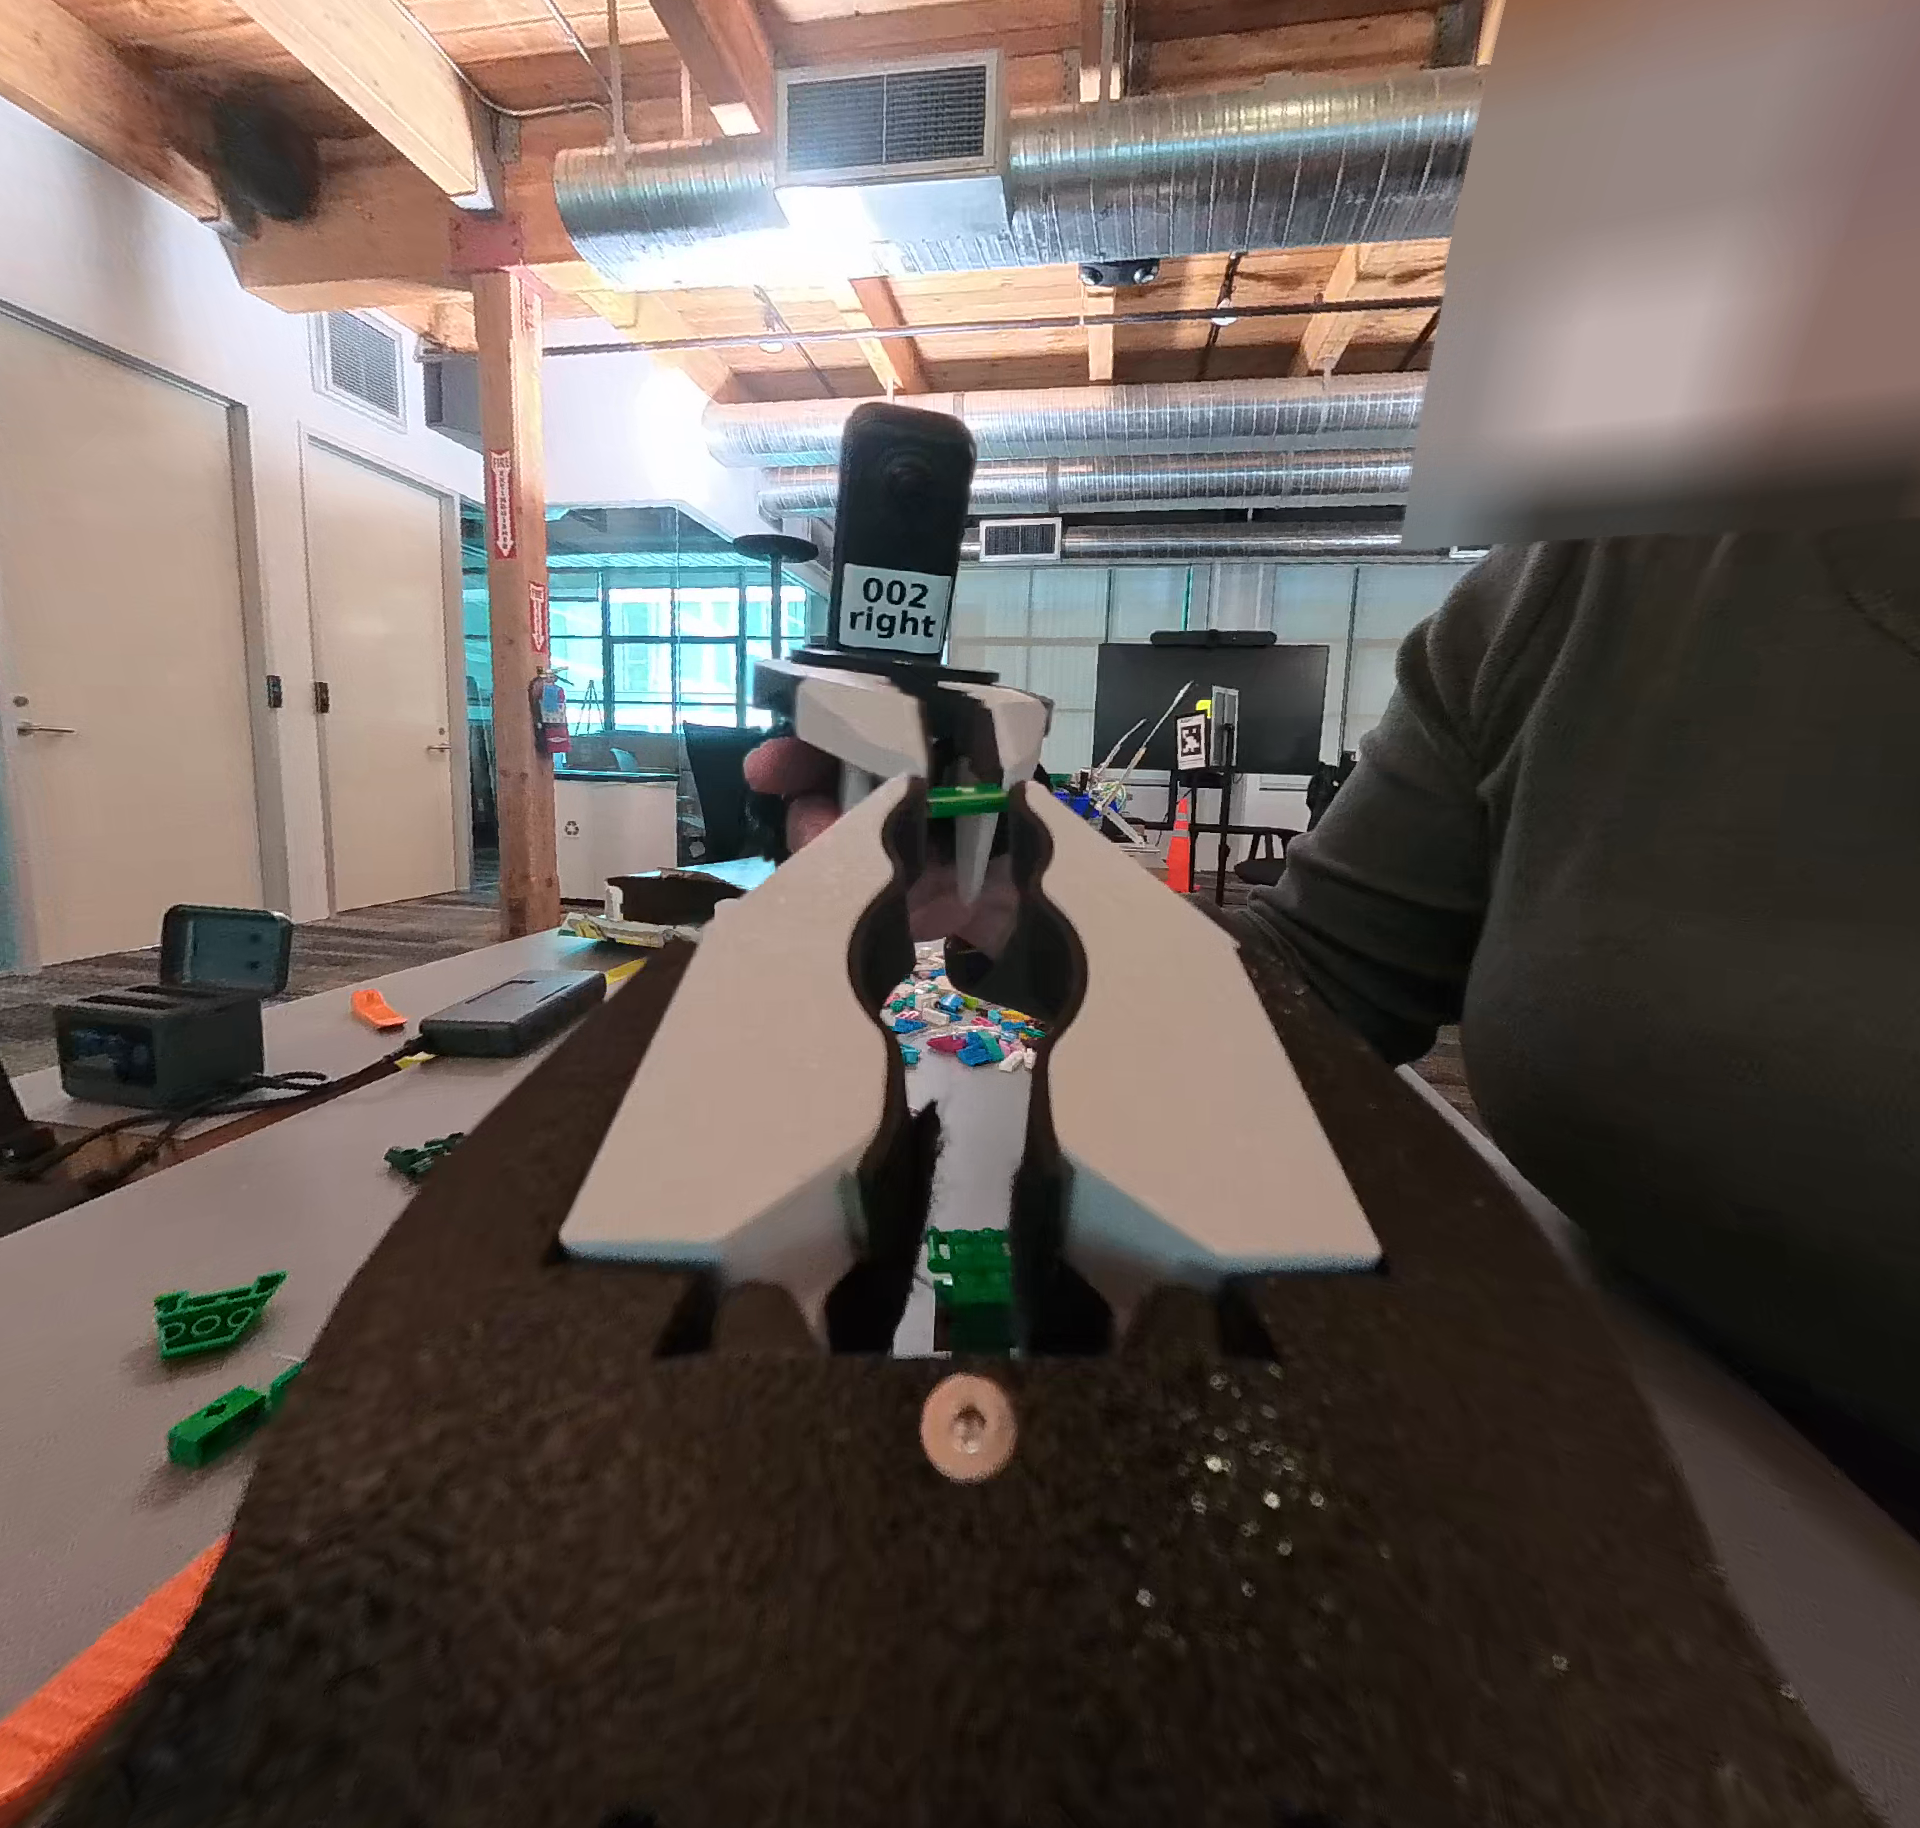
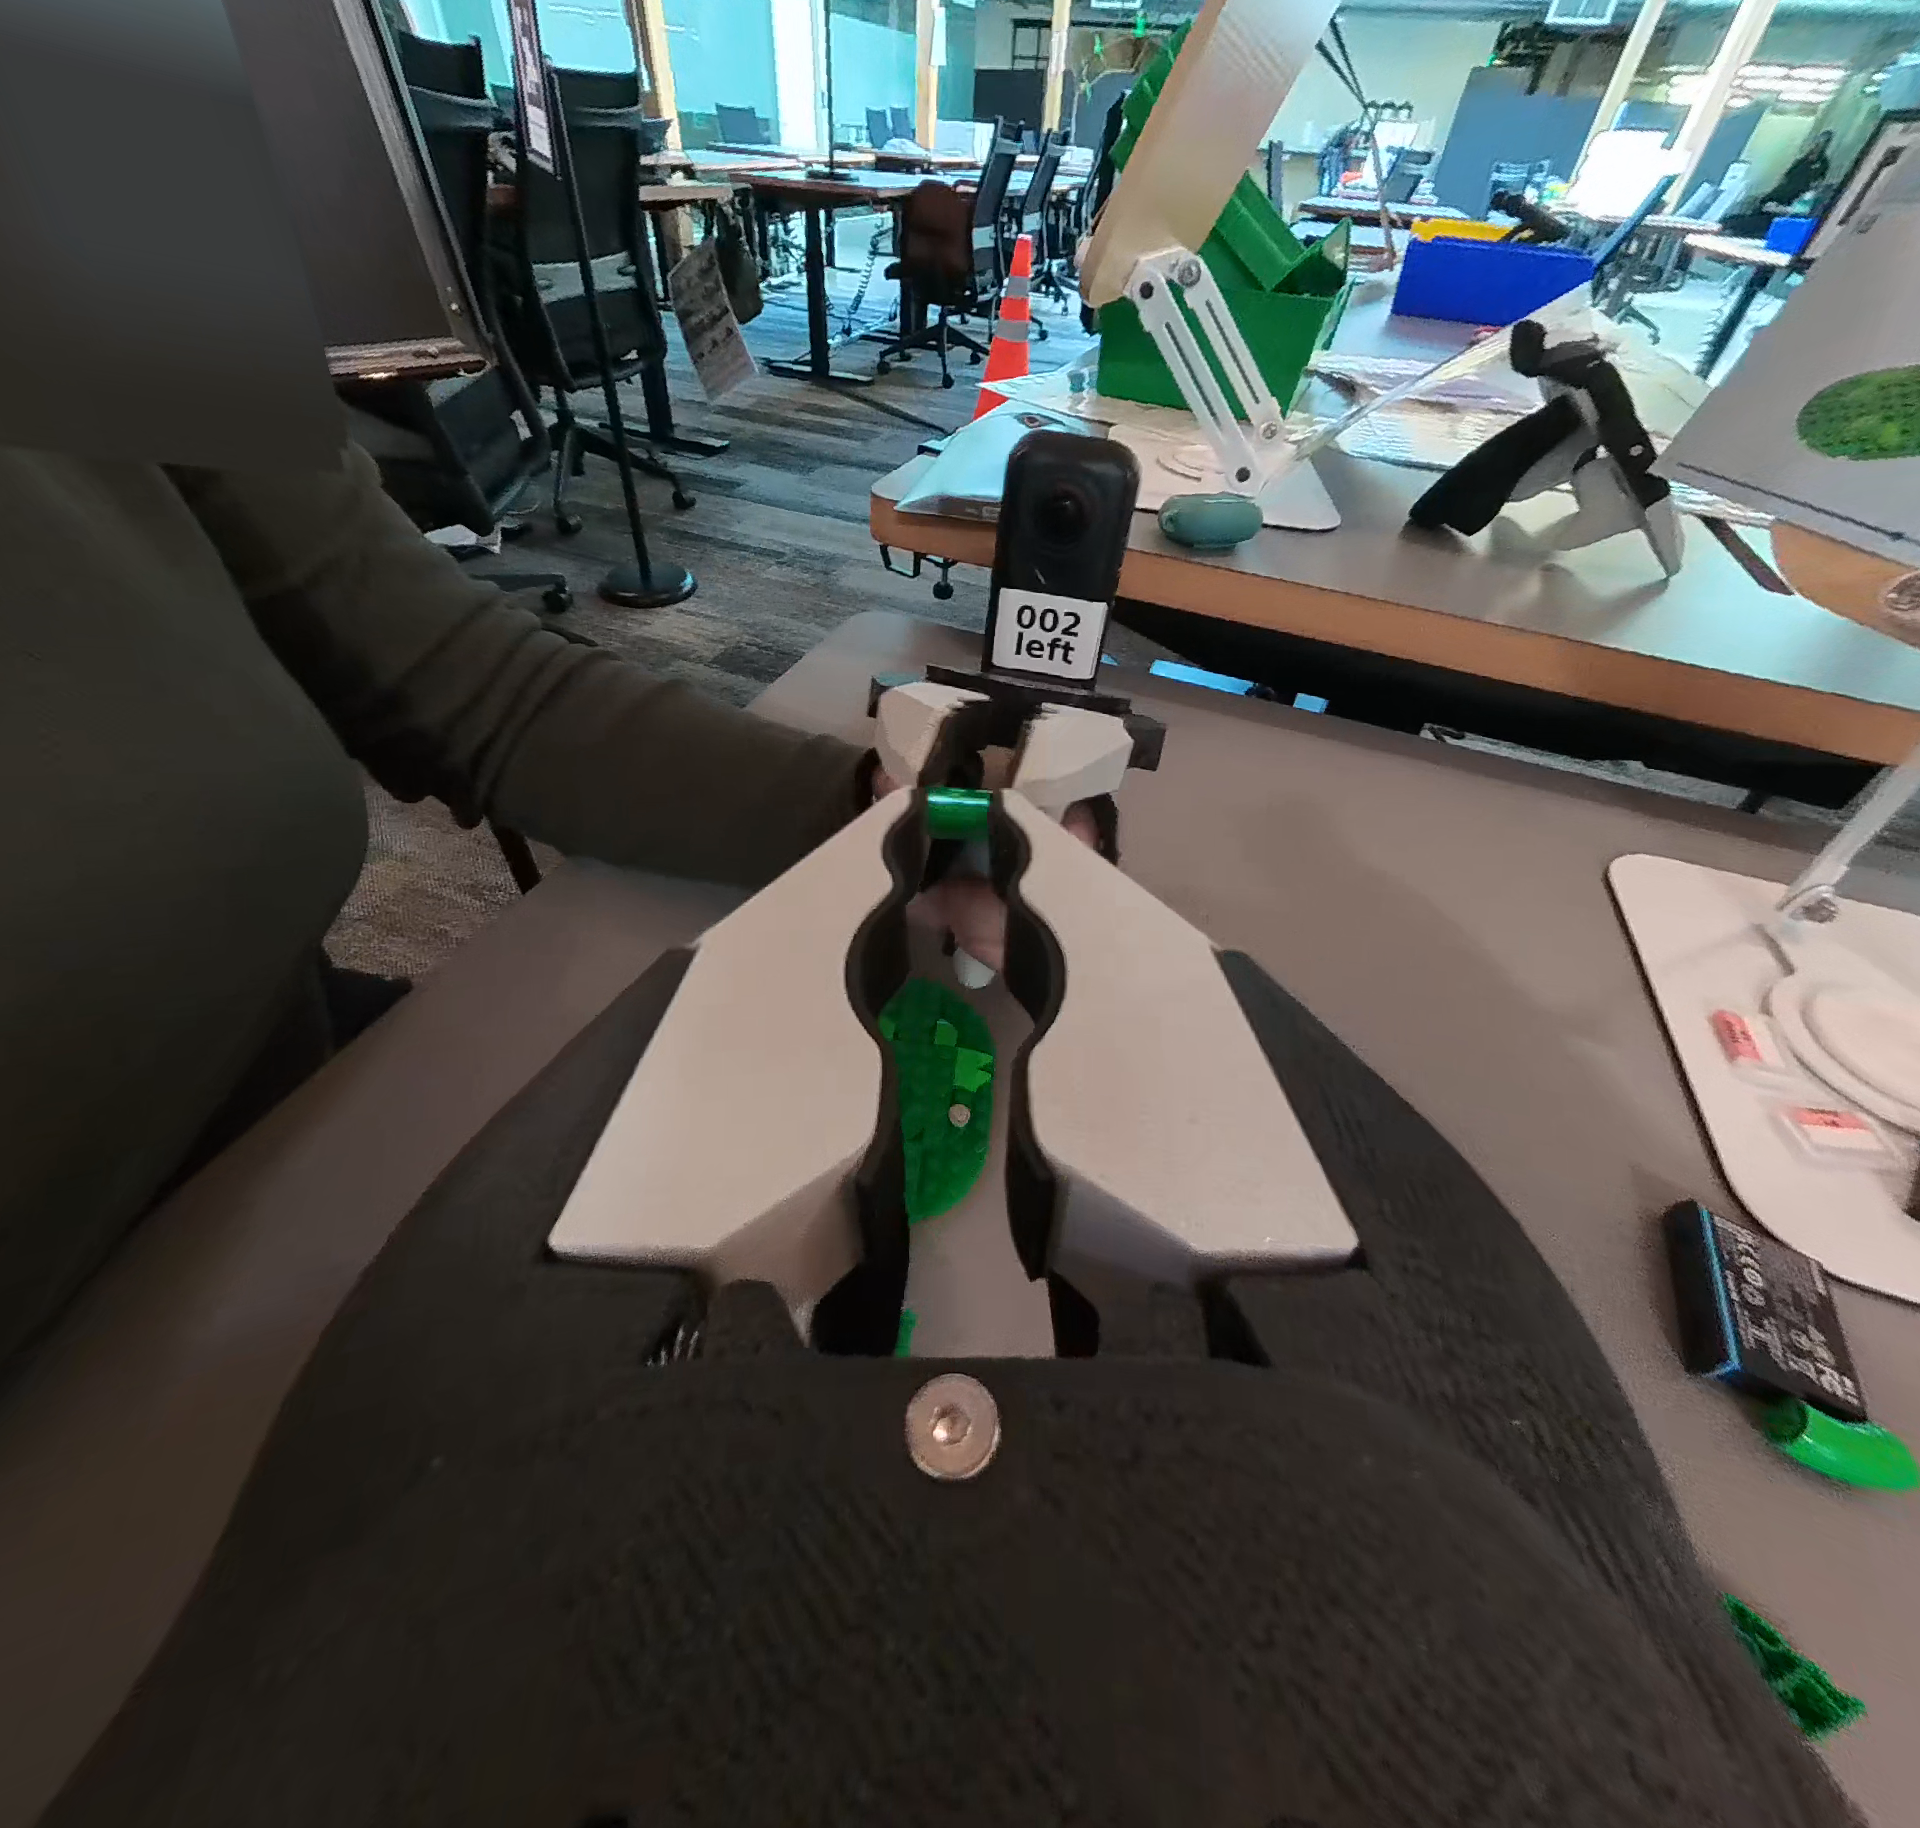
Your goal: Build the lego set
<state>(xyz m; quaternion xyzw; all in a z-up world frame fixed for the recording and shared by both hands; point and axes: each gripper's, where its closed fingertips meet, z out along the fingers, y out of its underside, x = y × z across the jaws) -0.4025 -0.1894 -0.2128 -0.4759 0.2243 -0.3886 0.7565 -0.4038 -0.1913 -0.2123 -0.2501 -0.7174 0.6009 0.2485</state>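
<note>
We've got both tools up off the table, nose to nose, and a small green piece sits right where the tips meet. Our left gripper has its fingers drawn close, pinching that piece; our right gripper pinches it from the opposite side. Whether it's one piece or two pressed together, we can't tell. It should be light, stiff and slick plastic, so we'd hold it by flat side faces, squarely. Below lie a round green plate, loose green bricks and a bright mixed pile.
</note>
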